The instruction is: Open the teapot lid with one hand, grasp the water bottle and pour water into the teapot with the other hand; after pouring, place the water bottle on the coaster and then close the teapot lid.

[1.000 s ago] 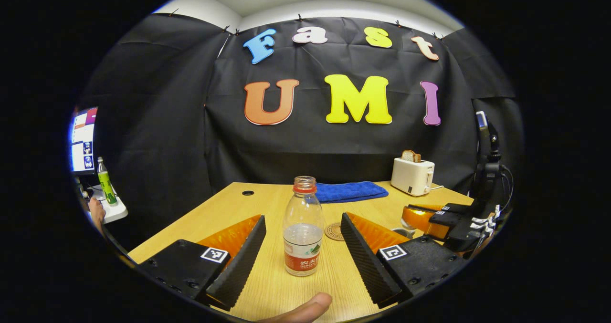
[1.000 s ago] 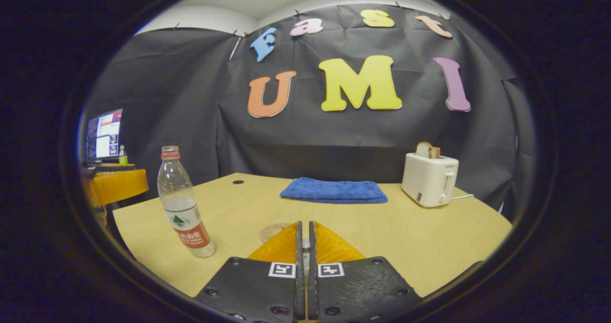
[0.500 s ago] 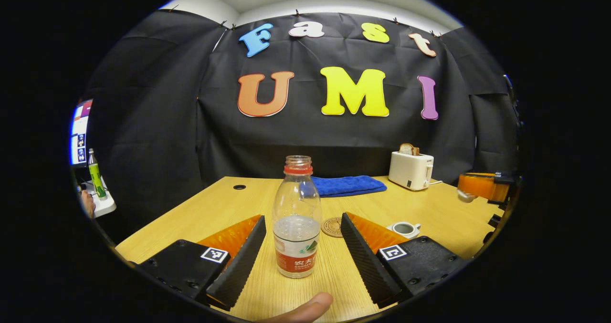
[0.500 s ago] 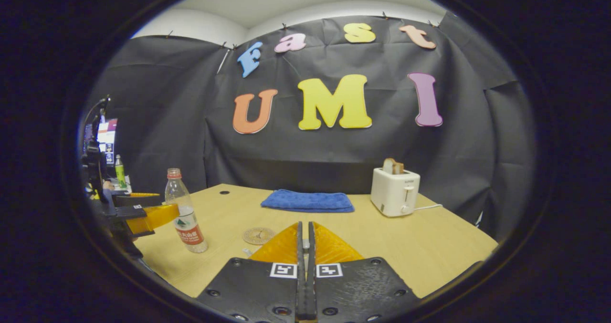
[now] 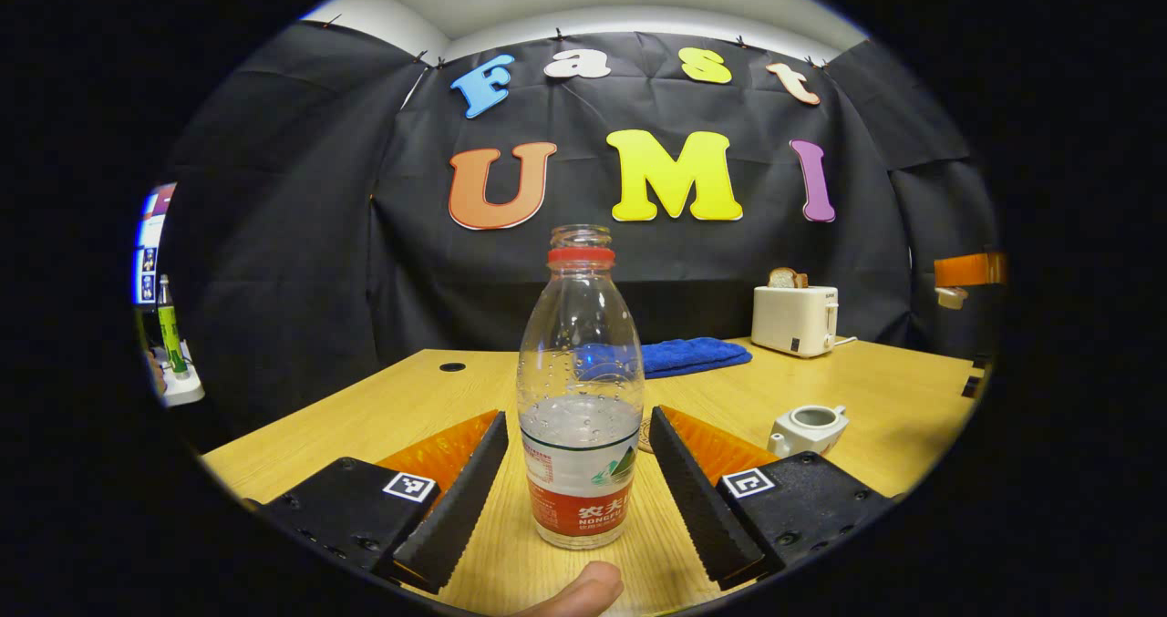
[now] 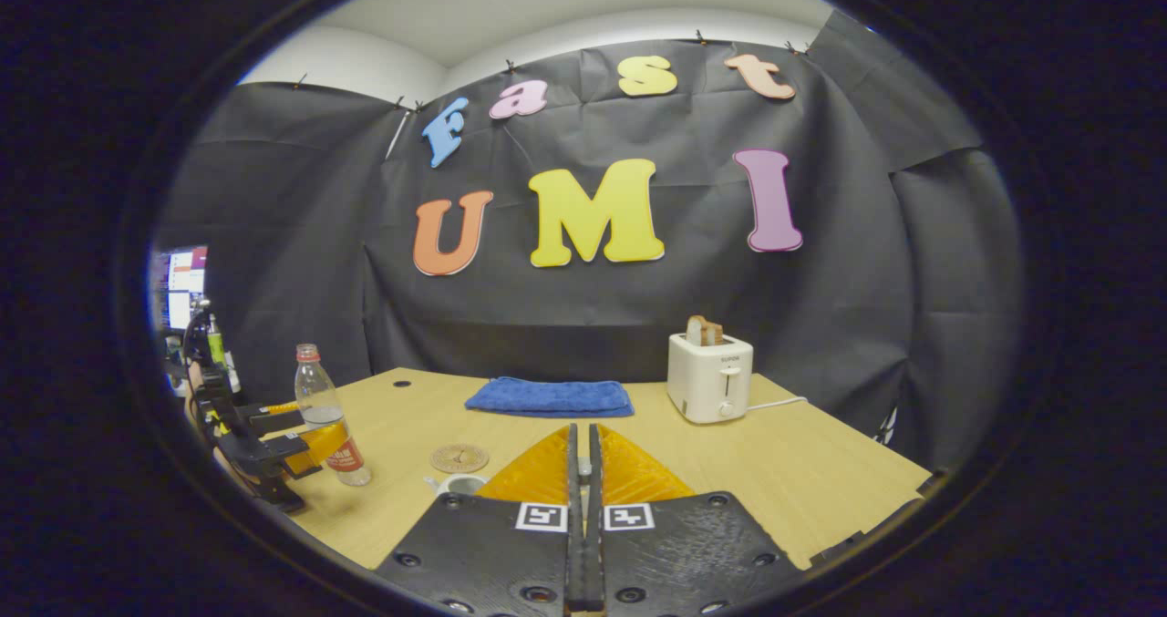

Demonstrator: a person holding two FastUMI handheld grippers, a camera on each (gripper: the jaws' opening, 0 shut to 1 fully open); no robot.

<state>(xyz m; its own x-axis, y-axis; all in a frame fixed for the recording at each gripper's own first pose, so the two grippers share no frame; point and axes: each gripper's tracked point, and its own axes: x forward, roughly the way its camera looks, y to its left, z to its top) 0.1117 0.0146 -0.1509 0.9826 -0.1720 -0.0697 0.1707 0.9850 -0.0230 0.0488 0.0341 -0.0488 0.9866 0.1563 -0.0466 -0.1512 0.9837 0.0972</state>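
Left gripper (image 5: 576, 435) has its jaws wide open either side of the water bottle (image 5: 580, 398), not touching it. The lidless teapot (image 5: 808, 427) sits off to its right, with a coaster (image 6: 459, 457), blue towel (image 6: 551, 396) and toaster (image 6: 710, 376) on the table (image 6: 802, 480) further back. Right gripper (image 6: 583, 453) is closed up tight; can't tell if it's holding anything.

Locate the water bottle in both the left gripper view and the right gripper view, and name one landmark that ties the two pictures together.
Left gripper view: the water bottle stands upright at centre, between the open left claw fingers.
Right gripper view: it stands at the far left on the table, by the other claw.
Shared landmark: the toaster at the table's back, right of the blue towel.
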